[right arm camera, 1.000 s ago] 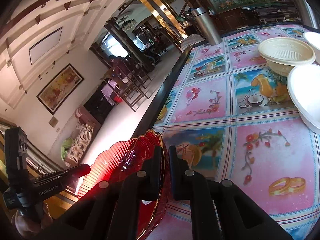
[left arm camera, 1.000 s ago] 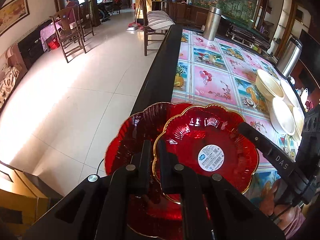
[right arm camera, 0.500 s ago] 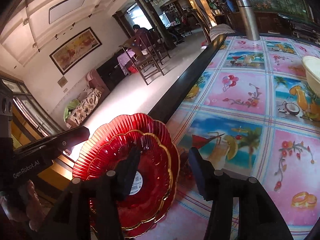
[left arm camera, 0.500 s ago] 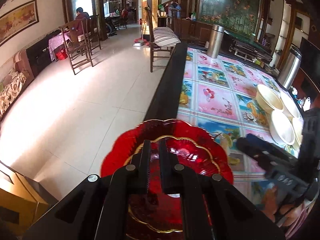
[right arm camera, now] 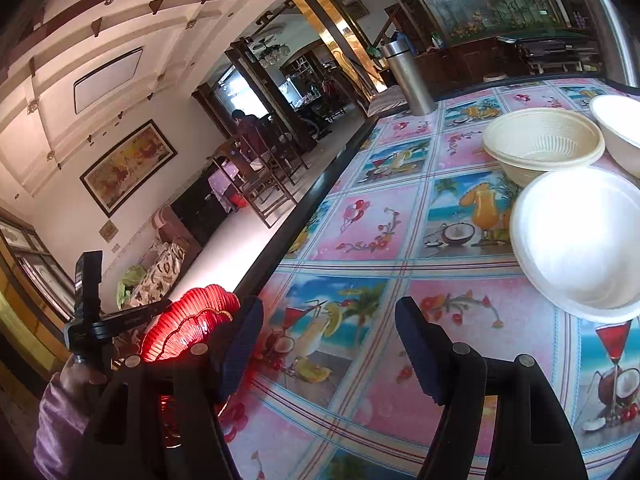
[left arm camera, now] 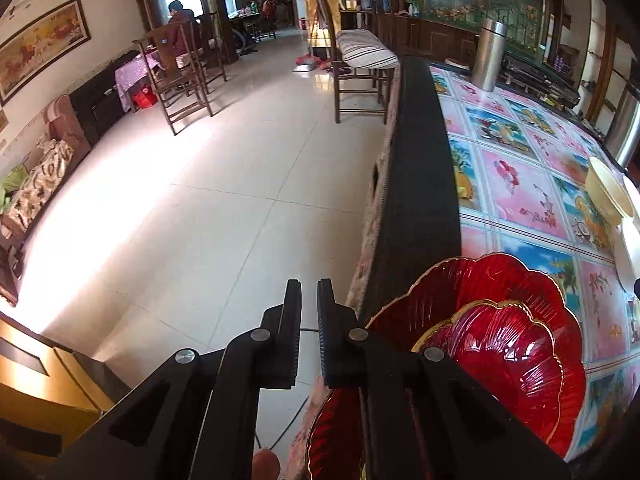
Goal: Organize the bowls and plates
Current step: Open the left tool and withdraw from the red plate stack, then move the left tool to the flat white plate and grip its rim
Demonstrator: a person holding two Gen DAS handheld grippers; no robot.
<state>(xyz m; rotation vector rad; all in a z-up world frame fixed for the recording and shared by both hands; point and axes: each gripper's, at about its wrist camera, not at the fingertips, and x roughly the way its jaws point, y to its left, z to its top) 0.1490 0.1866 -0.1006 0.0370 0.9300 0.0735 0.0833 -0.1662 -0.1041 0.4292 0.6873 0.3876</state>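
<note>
Two red scalloped glass plates with gold rims are stacked at the table's near left edge, the smaller one nested in the larger. They also show in the right wrist view. My left gripper is shut and empty, over the floor just left of the stack. My right gripper is wide open and empty above the tablecloth, with the stack by its left finger. A cream ribbed bowl and a white bowl sit at the far right.
The table has a colourful printed cloth and a black rim on its left. Another white bowl and a steel flask stand further back. Chairs and tiled floor lie to the left.
My left gripper has let go of the lower red plate and swung left off the table. My right gripper has opened wide, released the upper plate onto the stack and moved right.
</note>
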